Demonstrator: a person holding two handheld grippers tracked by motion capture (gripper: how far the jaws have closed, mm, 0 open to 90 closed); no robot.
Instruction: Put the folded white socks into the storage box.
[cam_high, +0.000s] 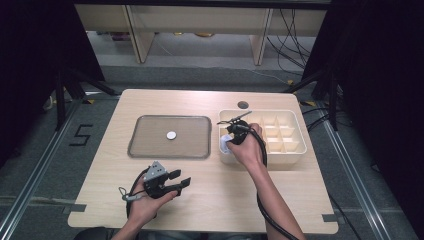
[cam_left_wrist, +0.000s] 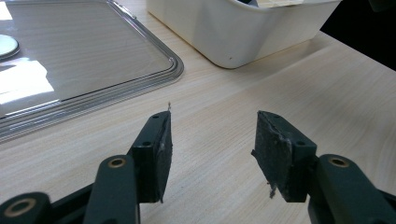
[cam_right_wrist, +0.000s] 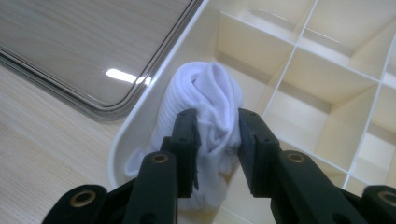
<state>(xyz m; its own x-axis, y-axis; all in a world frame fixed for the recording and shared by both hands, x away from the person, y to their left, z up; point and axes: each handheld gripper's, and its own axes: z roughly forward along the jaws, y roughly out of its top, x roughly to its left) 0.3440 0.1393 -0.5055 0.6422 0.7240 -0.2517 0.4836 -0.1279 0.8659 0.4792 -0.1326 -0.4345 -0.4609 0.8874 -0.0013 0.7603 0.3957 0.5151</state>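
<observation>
A rolled white sock (cam_right_wrist: 210, 88) sits between the pads of my right gripper (cam_right_wrist: 217, 140), which is shut on it and squeezes its sides. The sock (cam_high: 226, 141) is inside the near-left corner of the cream divided box (cam_high: 295, 155), against its left wall. Whether it rests on the box floor I cannot tell. In the high view the right gripper (cam_high: 230, 140) points down into that corner. My left gripper (cam_high: 181, 179) lies near the table's front left with its jaws apart. In its own view the left gripper (cam_left_wrist: 212, 154) is open over bare wood.
A clear rectangular tray (cam_high: 150, 150) lies left of the box, with a small white disc (cam_high: 171, 135) at its middle. The box's other compartments (cam_right_wrist: 289, 60) look empty. The tray corner (cam_left_wrist: 173, 70) and box wall (cam_left_wrist: 243, 32) lie ahead of the left gripper.
</observation>
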